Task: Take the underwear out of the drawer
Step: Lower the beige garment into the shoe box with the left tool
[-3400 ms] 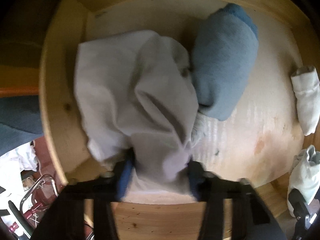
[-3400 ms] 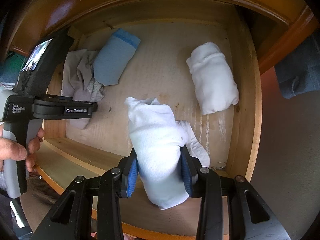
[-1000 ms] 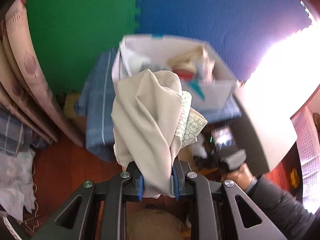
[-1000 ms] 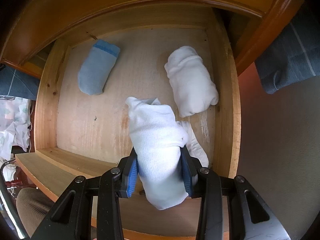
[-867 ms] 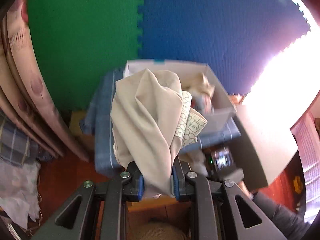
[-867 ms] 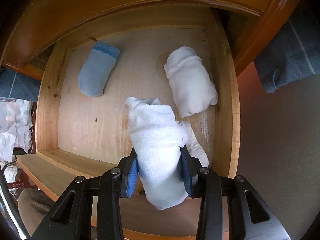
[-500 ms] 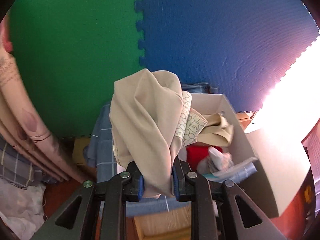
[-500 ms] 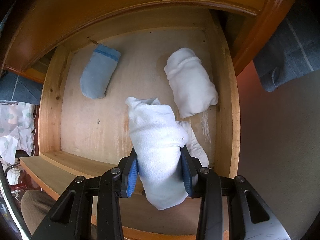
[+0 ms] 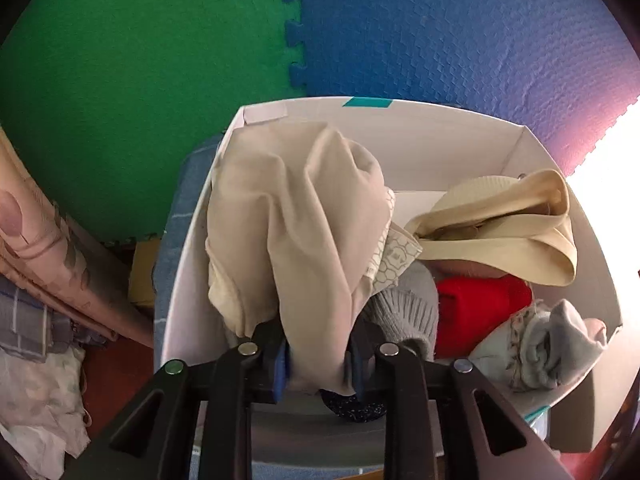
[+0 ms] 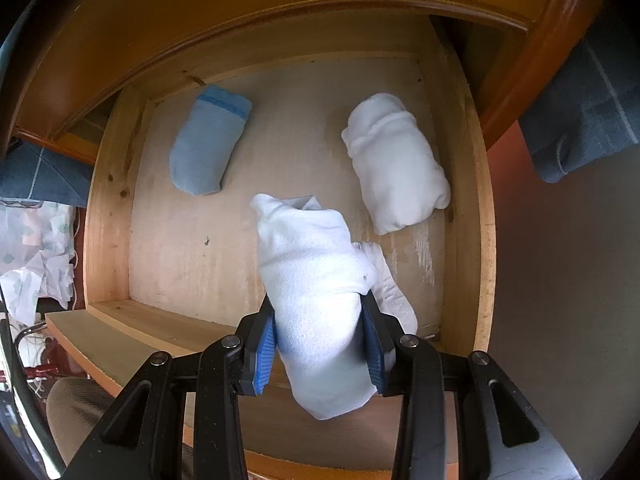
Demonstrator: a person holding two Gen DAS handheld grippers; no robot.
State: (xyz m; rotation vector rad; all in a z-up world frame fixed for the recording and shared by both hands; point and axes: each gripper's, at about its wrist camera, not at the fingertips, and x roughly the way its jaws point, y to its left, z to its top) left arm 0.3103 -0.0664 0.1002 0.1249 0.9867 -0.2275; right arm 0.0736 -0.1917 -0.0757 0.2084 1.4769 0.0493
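— What does the left camera give you that the right one doesn't?

— The box. The left gripper (image 9: 318, 364) hangs over a white cardboard box (image 9: 440, 136) with a beige pair of underwear (image 9: 296, 232) between its jaws. The jaws are opening, though the blue pads still look to be against the cloth on both sides. Inside the box lie a cream cloth bag (image 9: 500, 224), something red (image 9: 480, 308), a grey knit piece (image 9: 404, 312) and a pale blue bundle (image 9: 548, 348). Behind it stand green (image 9: 140, 80) and blue foam mats (image 9: 440, 32).

— And the drawer?

— Only the right camera shows it. The wooden drawer (image 10: 108, 208) is pulled out, and the right gripper (image 10: 320, 344) points down into it, jaws closed tight on a rolled white garment (image 10: 312, 280). Whether the roll rests on the drawer bottom or hangs just above it, I cannot tell.

— Anything left in there?

— A folded light blue piece (image 10: 208, 144) near the back left corner, well apart from the rest. A second white roll (image 10: 396, 164) lies by the right wall. A smaller white piece (image 10: 392, 292) peeks out just beside the held roll, partly hidden by it.

— Do you see the person?

— Only what looks like a knee (image 10: 72, 404) below the drawer front, in the right view.
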